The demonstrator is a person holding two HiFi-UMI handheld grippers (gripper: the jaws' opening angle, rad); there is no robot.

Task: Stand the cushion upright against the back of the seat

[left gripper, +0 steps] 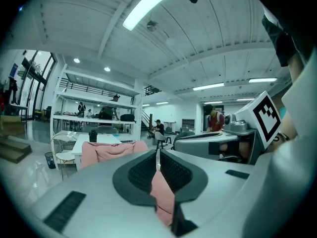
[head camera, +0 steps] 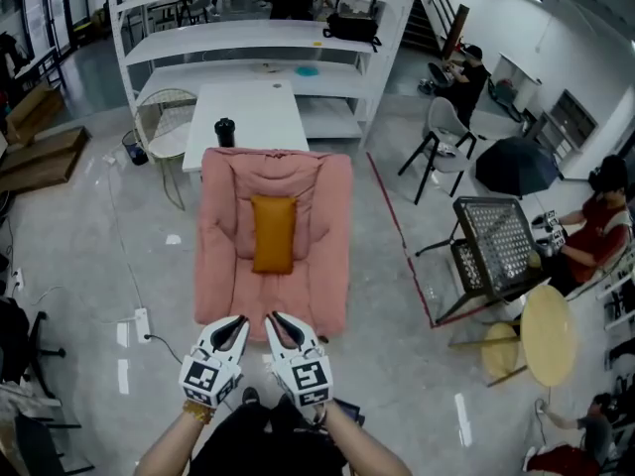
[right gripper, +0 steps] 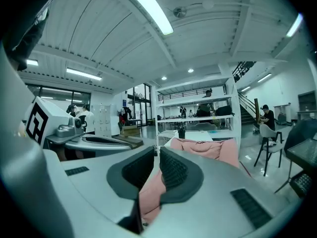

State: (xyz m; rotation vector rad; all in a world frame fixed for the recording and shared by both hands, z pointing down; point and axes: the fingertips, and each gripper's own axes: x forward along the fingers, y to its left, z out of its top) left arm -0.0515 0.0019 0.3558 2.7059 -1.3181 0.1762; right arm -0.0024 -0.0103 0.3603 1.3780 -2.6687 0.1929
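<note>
A pink floor seat [head camera: 327, 256] lies ahead with its back at the far end. An orange cushion [head camera: 273, 233] stands lengthwise in the seat's middle, its top end against the backrest. Both grippers hover side by side at the seat's near edge, apart from the cushion. The left gripper [head camera: 235, 322] is shut with nothing in it. The right gripper [head camera: 279, 319] is all but shut, a thin slit between its pads, and holds nothing. The left gripper view shows the left gripper [left gripper: 157, 152] pointing at the seat back [left gripper: 106, 151]. The right gripper [right gripper: 156, 150] faces the seat [right gripper: 208, 148] too. The cushion is hidden in both gripper views.
A white table [head camera: 248, 117] with a black bottle [head camera: 225, 132] stands behind the seat, white shelving [head camera: 258, 28] beyond it. A wire chair [head camera: 164, 122] is at the back left. A black mesh cart [head camera: 496, 246], a round yellow table [head camera: 549, 333] and seated people are at right. A power strip [head camera: 142, 323] lies at left.
</note>
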